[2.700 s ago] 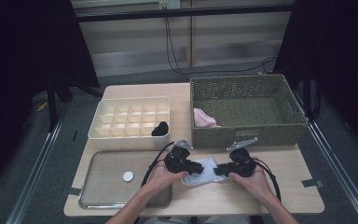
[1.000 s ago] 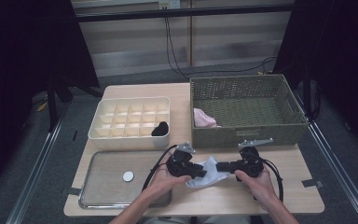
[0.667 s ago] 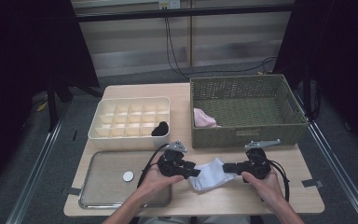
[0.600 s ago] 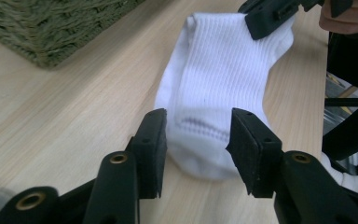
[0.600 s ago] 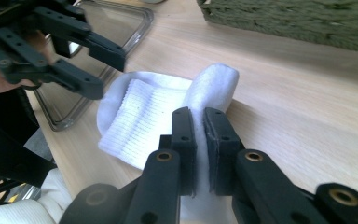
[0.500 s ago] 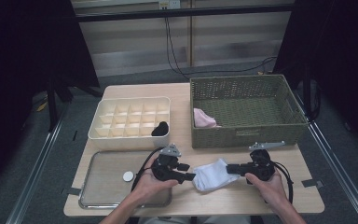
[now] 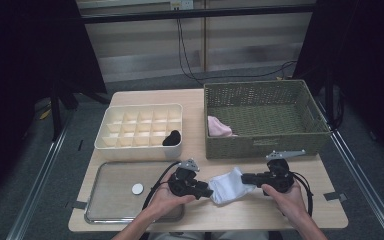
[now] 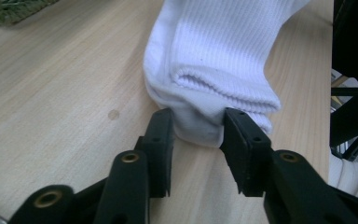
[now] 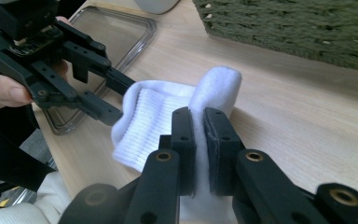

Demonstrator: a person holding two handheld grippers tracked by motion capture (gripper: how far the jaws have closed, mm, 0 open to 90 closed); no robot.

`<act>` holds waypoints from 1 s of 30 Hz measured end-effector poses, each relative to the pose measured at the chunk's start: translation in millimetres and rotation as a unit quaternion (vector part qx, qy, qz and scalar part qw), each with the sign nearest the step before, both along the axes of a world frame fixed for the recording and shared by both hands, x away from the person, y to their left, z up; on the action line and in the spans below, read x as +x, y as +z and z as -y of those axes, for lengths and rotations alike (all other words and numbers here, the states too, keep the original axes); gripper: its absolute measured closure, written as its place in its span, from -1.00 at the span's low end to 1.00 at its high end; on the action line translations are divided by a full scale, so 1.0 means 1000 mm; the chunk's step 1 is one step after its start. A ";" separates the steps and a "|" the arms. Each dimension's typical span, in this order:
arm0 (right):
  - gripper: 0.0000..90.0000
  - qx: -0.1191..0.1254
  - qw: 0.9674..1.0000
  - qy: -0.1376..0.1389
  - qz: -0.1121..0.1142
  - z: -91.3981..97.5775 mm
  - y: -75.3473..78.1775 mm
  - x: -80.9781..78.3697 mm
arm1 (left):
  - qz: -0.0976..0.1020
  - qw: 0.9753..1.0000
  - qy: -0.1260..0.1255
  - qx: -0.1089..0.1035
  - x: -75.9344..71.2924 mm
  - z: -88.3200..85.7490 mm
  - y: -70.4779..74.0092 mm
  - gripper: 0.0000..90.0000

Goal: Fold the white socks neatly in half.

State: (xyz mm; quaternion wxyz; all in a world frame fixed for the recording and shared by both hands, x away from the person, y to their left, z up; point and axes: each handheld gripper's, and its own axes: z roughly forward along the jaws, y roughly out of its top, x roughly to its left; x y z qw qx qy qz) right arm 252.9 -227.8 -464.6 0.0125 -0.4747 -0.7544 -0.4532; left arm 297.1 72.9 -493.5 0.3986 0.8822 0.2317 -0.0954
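Left of the white sock [image 7: 228,185], a shallow metal tray [image 7: 111,210] reaches nearly to the worktop's [image 7: 260,215] front edge. The left gripper [image 7: 206,192], jaws just closing, grasps the sock's folded, ribbed cuff end. The soft sock lies on bare pale wood in front of the woven basket [image 7: 265,145]. The right gripper [image 7: 246,178] is clenched on its other end

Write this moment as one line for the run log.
white sock: on table, front edge | right gripper: shut on sock | left gripper: jaws just closing on sock fold
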 end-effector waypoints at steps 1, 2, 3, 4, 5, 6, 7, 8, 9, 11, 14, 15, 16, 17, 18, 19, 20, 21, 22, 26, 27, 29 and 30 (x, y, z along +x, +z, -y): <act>0.84 0.000 1.000 0.001 0.001 -0.001 0.001 0.000 | 0.000 1.000 -0.001 0.002 0.000 0.001 0.000 0.45; 0.85 0.002 1.000 0.003 0.003 -0.002 0.001 0.001 | 0.000 1.000 -0.006 0.001 0.000 0.001 0.000 0.47; 0.84 0.002 1.000 0.003 0.002 -0.004 0.001 0.001 | 0.001 1.000 -0.005 0.002 0.000 0.001 0.000 0.50; 0.84 0.004 1.000 0.005 0.002 -0.005 0.002 0.001 | -0.001 1.000 -0.003 -0.001 0.001 0.001 -0.001 0.51; 0.84 0.003 1.000 0.008 0.003 -0.007 0.002 0.001 | -0.003 1.000 -0.001 -0.001 0.001 0.001 -0.001 0.52; 0.84 0.004 1.000 0.009 0.004 -0.008 0.002 0.002 | -0.001 1.000 0.002 0.003 0.001 0.001 0.000 0.51; 0.85 0.004 1.000 0.010 0.001 -0.010 0.002 0.002 | -0.002 1.000 0.001 0.002 0.001 0.001 0.000 0.51; 0.85 0.004 1.000 0.010 0.001 -0.010 0.002 0.002 | -0.002 1.000 0.001 0.002 0.001 0.001 0.000 0.51; 0.85 0.006 1.000 0.007 -0.001 -0.014 0.002 0.003 | 0.000 1.000 0.000 0.004 0.001 0.001 0.000 0.50; 0.85 0.006 1.000 0.011 -0.002 -0.017 0.003 0.003 | 0.001 1.000 0.000 0.005 0.001 0.002 0.000 0.50; 0.85 0.009 1.000 0.017 -0.002 -0.022 0.004 0.005 | -0.003 1.000 0.001 -0.002 0.001 0.003 0.000 0.51; 0.85 0.009 1.000 0.019 -0.002 -0.024 0.004 0.005 | -0.002 1.000 0.000 -0.001 0.002 0.003 0.000 0.52; 0.85 0.009 1.000 0.019 -0.002 -0.024 0.004 0.005 | -0.002 1.000 0.000 -0.001 0.002 0.003 0.000 0.52; 0.85 0.009 1.000 0.025 -0.001 -0.027 0.005 0.006 | -0.002 1.000 0.000 0.002 0.002 0.003 0.000 0.52; 0.85 0.008 1.000 0.026 -0.001 -0.028 0.005 0.006 | -0.004 1.000 0.000 0.000 0.002 0.004 0.000 0.52; 0.85 0.008 1.000 0.026 -0.001 -0.028 0.005 0.006 | -0.004 1.000 0.000 0.000 0.002 0.004 0.000 0.52; 0.85 0.008 1.000 0.028 -0.002 -0.030 0.005 0.006 | -0.007 1.000 0.002 -0.006 0.003 0.004 -0.001 0.52; 0.85 0.007 0.999 0.032 -0.003 -0.033 0.005 0.007 | -0.006 1.000 0.000 -0.006 0.003 0.004 -0.001 0.52; 0.85 0.007 0.999 0.032 -0.003 -0.033 0.005 0.007 | -0.006 1.000 0.000 -0.006 0.003 0.004 -0.001 0.52; 0.84 0.006 0.999 0.042 -0.001 -0.042 0.006 0.009 | 0.000 1.000 0.003 0.007 0.001 0.005 0.000 0.53; 0.84 0.006 0.999 0.043 -0.001 -0.044 0.006 0.010 | -0.004 1.000 0.000 0.001 0.002 0.005 0.000 0.53; 0.84 0.005 0.999 0.050 0.001 -0.048 0.007 0.011 | -0.005 1.000 -0.005 0.002 0.002 0.005 0.000 0.56; 0.84 0.007 0.999 0.052 0.002 -0.050 0.008 0.011 | -0.005 1.000 -0.005 0.002 0.002 0.005 0.000 0.59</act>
